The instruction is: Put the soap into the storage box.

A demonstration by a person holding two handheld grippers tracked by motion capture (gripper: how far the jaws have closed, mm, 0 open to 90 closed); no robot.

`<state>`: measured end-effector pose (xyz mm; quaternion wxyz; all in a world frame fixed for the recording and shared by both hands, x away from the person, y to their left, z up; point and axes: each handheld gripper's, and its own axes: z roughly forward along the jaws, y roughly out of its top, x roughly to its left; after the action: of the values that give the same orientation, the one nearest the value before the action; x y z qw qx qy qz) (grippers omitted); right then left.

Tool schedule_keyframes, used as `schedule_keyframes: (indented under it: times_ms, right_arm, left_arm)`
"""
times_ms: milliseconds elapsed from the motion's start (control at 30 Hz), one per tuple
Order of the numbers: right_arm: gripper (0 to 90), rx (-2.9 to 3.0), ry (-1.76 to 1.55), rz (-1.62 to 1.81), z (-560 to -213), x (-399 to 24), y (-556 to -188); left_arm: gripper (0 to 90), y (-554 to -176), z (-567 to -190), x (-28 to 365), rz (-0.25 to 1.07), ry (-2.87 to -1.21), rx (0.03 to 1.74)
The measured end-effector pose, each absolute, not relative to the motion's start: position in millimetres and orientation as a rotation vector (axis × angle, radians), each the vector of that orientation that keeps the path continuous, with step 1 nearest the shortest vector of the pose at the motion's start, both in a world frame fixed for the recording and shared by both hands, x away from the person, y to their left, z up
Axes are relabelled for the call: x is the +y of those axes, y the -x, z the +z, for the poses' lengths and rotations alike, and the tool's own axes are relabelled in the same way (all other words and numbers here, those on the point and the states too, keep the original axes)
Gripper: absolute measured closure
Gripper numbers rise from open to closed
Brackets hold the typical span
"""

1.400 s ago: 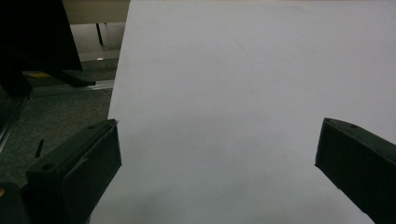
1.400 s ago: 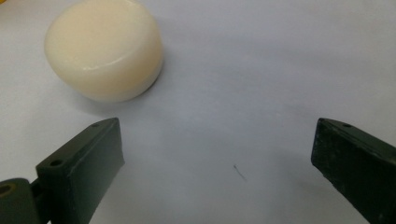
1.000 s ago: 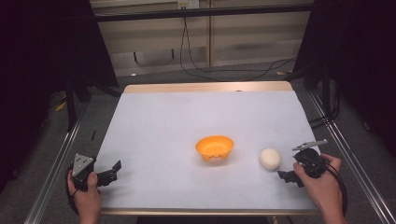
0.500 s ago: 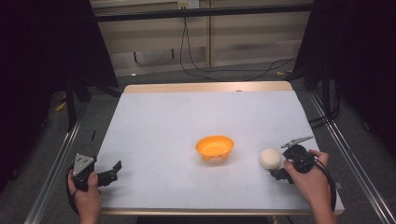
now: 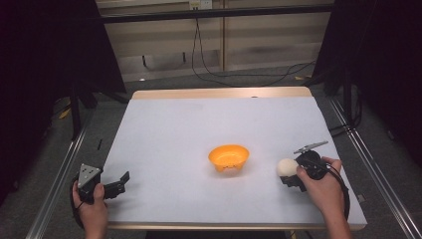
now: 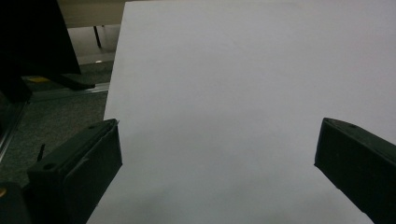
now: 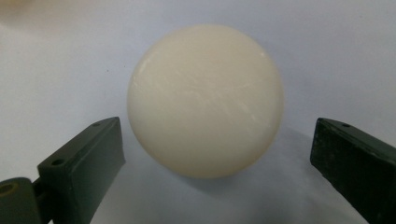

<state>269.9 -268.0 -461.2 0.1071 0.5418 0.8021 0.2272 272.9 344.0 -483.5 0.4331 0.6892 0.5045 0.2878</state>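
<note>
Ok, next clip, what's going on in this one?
A person at a table holds a tool in each hand. The right tool is open with its jaws either side of a white ball, not yet closed on it. In the high view the ball sits right of an orange bowl near the table's middle. The left tool is open over bare table near the front left corner.

The cream ball [image 7: 205,100] looks smooth and faintly glossy, perhaps plastic; the table [image 5: 199,129] is matt white.
</note>
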Motion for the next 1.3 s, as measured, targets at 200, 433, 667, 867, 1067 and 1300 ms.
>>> schedule_keyframes:
  times_ms: [200,433,667,867,1067,1300]
  right_arm:
    - [5.4,2.364,-1.599,0.674,-462,-266,-273]
    - [9.1,2.357,-1.628,0.7,-461,-263,-280]
    - [18.1,2.358,-1.628,0.709,-460,-263,-283]
    - [23.4,2.359,-1.61,0.728,-459,-263,-282]
    - [24.1,2.314,-1.625,0.749,-456,-263,-281]
    - [24.2,2.332,-1.624,0.736,-454,-262,-283]
  left_arm:
    - [0.5,-273,-483,344,0.718,-1.721,1.256]
    - [0.4,-274,-484,343,0.711,-1.728,1.263]
    - [0.5,-274,-484,343,0.713,-1.727,1.263]
    - [0.5,-274,-484,344,0.712,-1.726,1.259]
    - [0.5,-274,-484,344,0.709,-1.726,1.259]
    - [0.4,-274,-484,343,0.705,-1.721,1.267]
